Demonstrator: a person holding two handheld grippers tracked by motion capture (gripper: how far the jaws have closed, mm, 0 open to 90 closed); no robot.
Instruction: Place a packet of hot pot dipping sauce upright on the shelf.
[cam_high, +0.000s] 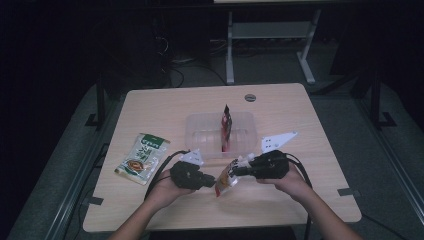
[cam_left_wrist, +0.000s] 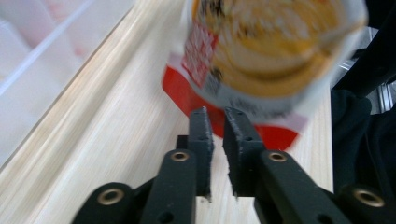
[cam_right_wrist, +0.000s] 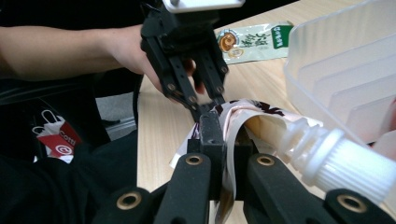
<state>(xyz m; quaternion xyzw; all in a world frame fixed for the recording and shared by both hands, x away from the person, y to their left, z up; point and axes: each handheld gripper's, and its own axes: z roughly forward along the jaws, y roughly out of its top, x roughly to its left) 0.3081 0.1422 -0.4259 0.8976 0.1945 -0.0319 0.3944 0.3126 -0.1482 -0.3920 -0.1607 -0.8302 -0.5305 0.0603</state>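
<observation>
I am seeing the tray sitting at the middle of the surface, with one sachet standing upright inside it. Another sachet is lying flat to the tray's left. The spouted pouch is hanging just in front of the tray, between my left gripper and right gripper

Green sachet, grommet on table

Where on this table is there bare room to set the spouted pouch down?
Bare wood lies right of the clear bin, along the table's near edge, and behind the bin. It is crowded in front of the bin, where both grippers hold the spouted pouch; the green packet takes the left.
</observation>
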